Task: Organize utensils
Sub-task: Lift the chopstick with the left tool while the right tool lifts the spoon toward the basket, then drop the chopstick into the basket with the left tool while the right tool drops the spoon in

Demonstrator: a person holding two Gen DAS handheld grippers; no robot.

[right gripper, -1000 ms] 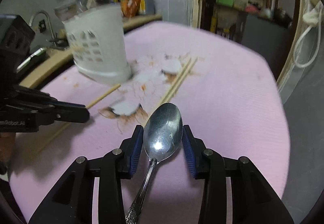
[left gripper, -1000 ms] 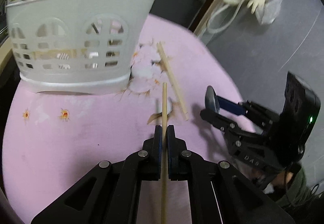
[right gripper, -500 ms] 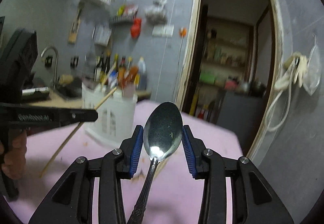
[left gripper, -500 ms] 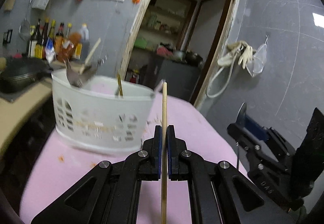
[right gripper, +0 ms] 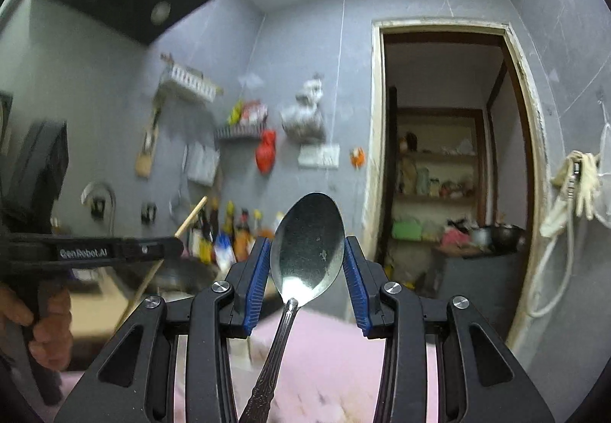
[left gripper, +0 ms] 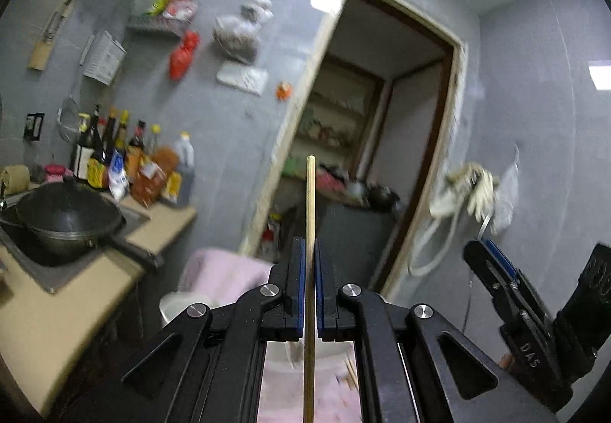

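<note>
My left gripper (left gripper: 310, 251) is shut on a wooden chopstick (left gripper: 310, 201) that stands upright between the pads, tip pointing at the doorway. My right gripper (right gripper: 305, 255) is shut on a metal spoon (right gripper: 307, 243), bowl up, handle running down toward the camera. Both are raised high and tilted up at the wall. The right gripper shows at the right of the left wrist view (left gripper: 492, 266). The left gripper (right gripper: 168, 247) with its chopstick (right gripper: 189, 220) shows at the left of the right wrist view. The white basket's rim (left gripper: 179, 302) peeks out low, mostly hidden by my fingers.
The pink cloth-covered table (left gripper: 221, 270) lies below. A counter with a black wok (left gripper: 65, 220) and bottles (left gripper: 126, 163) stands at the left. A doorway (right gripper: 446, 170) is ahead and a hose with gloves (left gripper: 469, 190) hangs on the right wall.
Both grippers have lifted and tilted upward with the chopstick and the spoon still held. The basket and table have dropped from the middle of the views to the bottom edge.
</note>
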